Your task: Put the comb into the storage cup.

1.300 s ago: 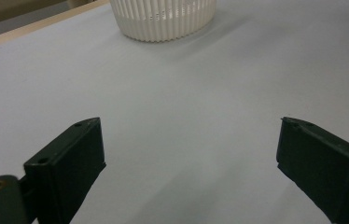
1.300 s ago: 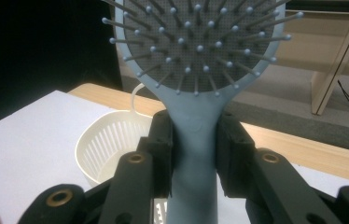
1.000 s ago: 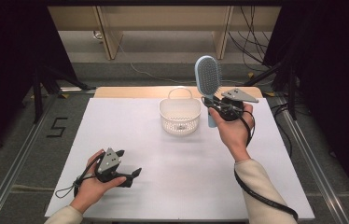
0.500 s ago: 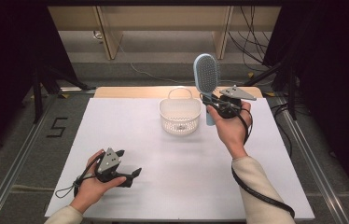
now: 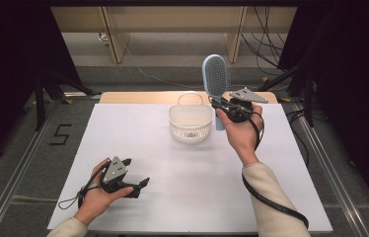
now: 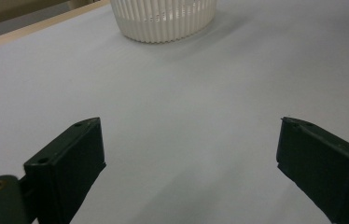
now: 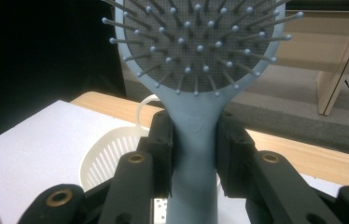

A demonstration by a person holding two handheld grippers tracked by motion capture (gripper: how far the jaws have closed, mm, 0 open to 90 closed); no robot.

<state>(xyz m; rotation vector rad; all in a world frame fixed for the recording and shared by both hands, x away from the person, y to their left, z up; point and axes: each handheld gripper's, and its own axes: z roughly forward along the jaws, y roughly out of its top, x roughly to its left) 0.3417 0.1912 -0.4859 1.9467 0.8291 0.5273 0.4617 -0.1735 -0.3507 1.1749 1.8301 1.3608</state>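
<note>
A person seated at a white-covered table holds a two-jaw gripper in each hand. The right gripper, raised above the table's far right part, has its jaws clamped on the handle of a pale blue hairbrush, which stands upright with its oval bristled head above the hand and the lower end of its handle hanging below the jaws. In the right gripper view the hairbrush rises straight between the two black jaws, its bristles facing the camera. Just to the left of the brush, a white slatted basket with a looped handle sits on the table near its far edge, a small object lying on its floor, too small to tell. The left gripper rests low on the table's near left part, well apart from the basket, its jaws standing wide with nothing between them; the left gripper view looks across the bare cover toward the basket.
</note>
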